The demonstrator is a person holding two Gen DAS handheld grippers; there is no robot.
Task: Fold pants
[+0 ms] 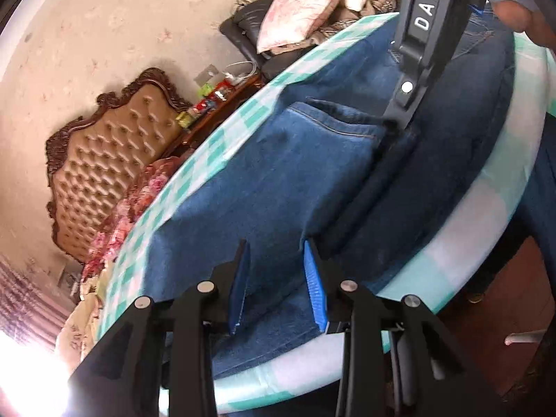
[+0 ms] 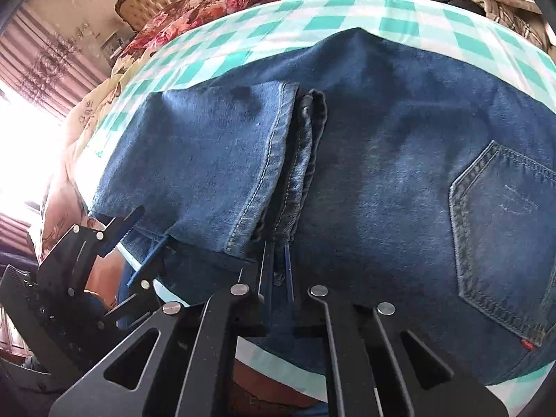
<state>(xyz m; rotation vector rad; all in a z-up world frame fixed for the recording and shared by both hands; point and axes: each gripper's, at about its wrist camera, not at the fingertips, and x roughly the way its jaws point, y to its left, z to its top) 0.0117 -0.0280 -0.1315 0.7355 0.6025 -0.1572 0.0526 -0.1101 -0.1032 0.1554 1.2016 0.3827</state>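
Blue denim pants lie on a table with a green-and-white checked cloth, with a leg folded back over the seat. In the right wrist view the pants fill the frame, back pocket at right, leg hems in the middle. My left gripper is open, its blue pads either side of the leg fabric near the table's front edge. My right gripper is shut on the leg hem's edge. It also shows in the left wrist view. The left gripper shows at left in the right wrist view.
A tufted headboard and a bed with floral bedding stand beyond the table. A dark chair with pillows and a cluttered side table are behind. Bright window glare comes from the left.
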